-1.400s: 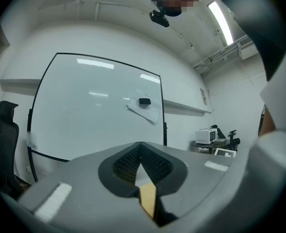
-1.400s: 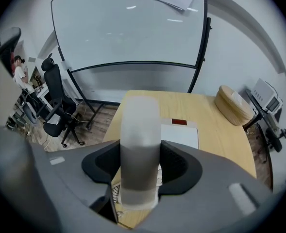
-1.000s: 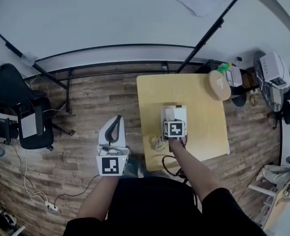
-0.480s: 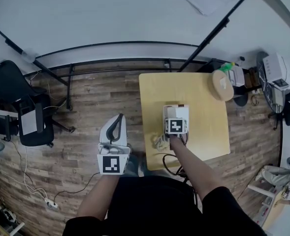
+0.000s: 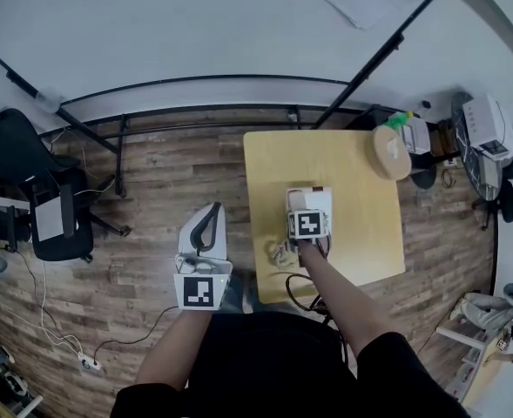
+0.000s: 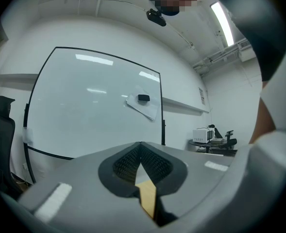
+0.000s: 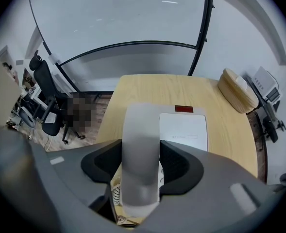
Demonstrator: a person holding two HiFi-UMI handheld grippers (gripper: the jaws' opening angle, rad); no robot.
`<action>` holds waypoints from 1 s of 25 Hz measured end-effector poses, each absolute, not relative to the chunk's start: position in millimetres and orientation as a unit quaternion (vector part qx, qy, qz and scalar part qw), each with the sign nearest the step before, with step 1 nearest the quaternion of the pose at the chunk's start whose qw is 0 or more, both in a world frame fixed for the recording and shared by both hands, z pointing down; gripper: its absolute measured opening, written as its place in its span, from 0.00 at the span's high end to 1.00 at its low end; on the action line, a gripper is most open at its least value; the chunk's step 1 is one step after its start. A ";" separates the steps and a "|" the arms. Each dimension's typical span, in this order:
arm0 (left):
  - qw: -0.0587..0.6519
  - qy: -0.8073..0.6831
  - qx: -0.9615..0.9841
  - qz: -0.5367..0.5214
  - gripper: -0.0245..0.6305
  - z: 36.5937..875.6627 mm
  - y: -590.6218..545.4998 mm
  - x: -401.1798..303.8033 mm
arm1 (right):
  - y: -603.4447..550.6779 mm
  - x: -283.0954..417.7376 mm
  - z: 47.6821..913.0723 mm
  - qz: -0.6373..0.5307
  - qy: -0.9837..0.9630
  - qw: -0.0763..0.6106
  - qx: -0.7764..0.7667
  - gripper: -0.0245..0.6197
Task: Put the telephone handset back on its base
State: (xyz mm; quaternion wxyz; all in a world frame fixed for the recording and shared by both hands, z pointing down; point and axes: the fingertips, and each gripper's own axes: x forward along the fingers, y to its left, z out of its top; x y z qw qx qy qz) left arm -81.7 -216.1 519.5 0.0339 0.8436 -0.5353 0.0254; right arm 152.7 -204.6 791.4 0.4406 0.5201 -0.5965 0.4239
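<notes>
Pale grey plastic telephone handset (image 7: 140, 130) only shows properly in the right gripper view. It lies along the left side of the white box-shaped phone base (image 7: 184, 130), between the jaws of our right gripper (image 7: 141, 171). Those jaws are opening, with a sliver of gap at the right pad. The head view just gives us the marker cube over the phone, plus the coiled cord (image 5: 280, 252) by the near left edge of the light wooden table (image 5: 343, 164). Our left gripper (image 5: 209, 213) hangs over the plank floor (image 5: 151, 181) left of the table, jaws pressed together on nothing. We've got plenty of bare tabletop beyond the base. A round tan lump (image 5: 388, 151) sits at the far right corner.
</notes>
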 end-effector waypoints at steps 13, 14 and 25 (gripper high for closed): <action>0.031 -0.531 0.846 0.019 0.96 516.4 -214.8 -77.7 | -221.5 152.0 758.5 0.380 -0.634 0.394 0.546 0.53; 0.028 -0.530 0.847 0.019 0.96 516.0 -215.1 -76.7 | -222.9 152.8 754.2 0.378 -0.636 0.389 0.548 0.53; 0.024 -0.521 0.853 0.020 0.96 511.7 -213.3 -66.7 | -196.5 151.2 774.6 0.415 -0.618 0.423 0.516 0.59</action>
